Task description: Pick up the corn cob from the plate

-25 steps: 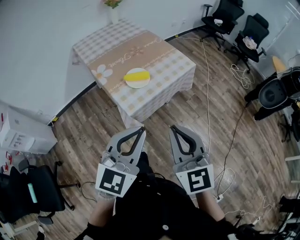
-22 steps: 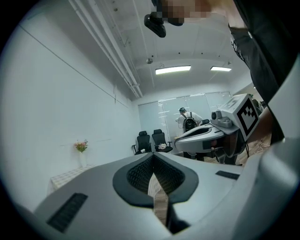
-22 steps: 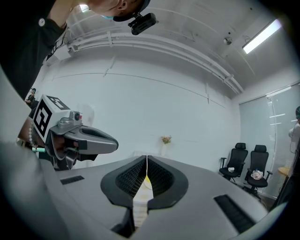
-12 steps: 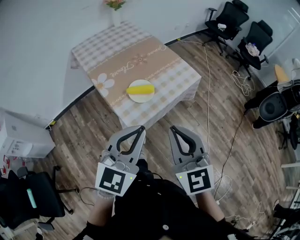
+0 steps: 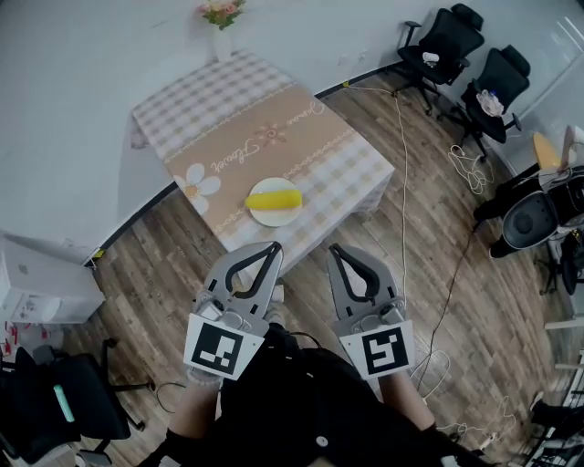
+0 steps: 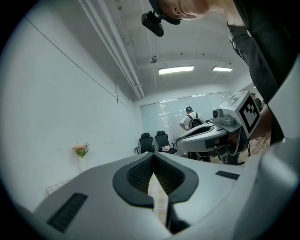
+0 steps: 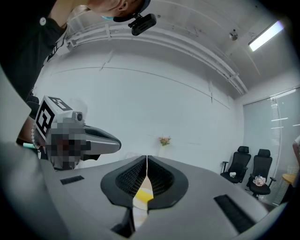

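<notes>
A yellow corn cob [image 5: 273, 200] lies on a small white plate [image 5: 275, 216] near the front edge of a table [image 5: 228, 128] with a checked cloth. Both grippers are held side by side short of the table, over the wooden floor. My left gripper [image 5: 275, 245] is shut with nothing in it, and its jaws meet in the left gripper view [image 6: 153, 157]. My right gripper [image 5: 332, 247] is also shut and empty [image 7: 146, 158]. Through the slit below its jaws, part of the corn cob [image 7: 142, 195] and plate [image 7: 138, 205] shows ahead.
A vase of flowers [image 5: 219, 20] stands at the table's far edge by the white wall. Black office chairs [image 5: 447, 41] are at the back right, and cables [image 5: 402, 173] run across the floor. A white box [image 5: 36, 287] and another chair [image 5: 55, 392] sit at left.
The table with the plate and corn has drawn nearer to both grippers in the head view. Both grippers stay shut and side by side.
</notes>
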Demonstrator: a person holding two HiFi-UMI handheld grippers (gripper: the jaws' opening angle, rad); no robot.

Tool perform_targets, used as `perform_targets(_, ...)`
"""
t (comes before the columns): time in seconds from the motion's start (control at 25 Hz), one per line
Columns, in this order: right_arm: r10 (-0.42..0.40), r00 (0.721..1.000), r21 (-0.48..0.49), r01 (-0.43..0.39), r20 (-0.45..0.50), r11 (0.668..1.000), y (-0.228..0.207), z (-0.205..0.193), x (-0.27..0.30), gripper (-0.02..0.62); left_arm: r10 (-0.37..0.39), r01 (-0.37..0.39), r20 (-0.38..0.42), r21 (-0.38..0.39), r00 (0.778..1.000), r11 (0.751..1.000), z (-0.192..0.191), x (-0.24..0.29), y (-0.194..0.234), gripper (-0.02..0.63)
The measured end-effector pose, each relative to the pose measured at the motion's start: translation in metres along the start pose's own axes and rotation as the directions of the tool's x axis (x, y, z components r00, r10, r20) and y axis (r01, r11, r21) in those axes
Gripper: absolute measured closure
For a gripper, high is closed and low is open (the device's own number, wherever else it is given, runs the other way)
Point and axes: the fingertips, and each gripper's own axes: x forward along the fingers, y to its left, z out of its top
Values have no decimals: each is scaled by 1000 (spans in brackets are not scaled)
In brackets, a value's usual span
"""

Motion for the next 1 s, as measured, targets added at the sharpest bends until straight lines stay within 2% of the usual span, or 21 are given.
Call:
perform_targets(0.36,-27,1000,-1,27,-16,1000,-12,-3,34,552,-6,6,7,4,1000,1000,-11,21,36,593)
perform_targets(1.0,4,999,4,-4,-50,1000,-5,-6,62,552,54,-55,-36,-31,998,998,-31,14,74,592)
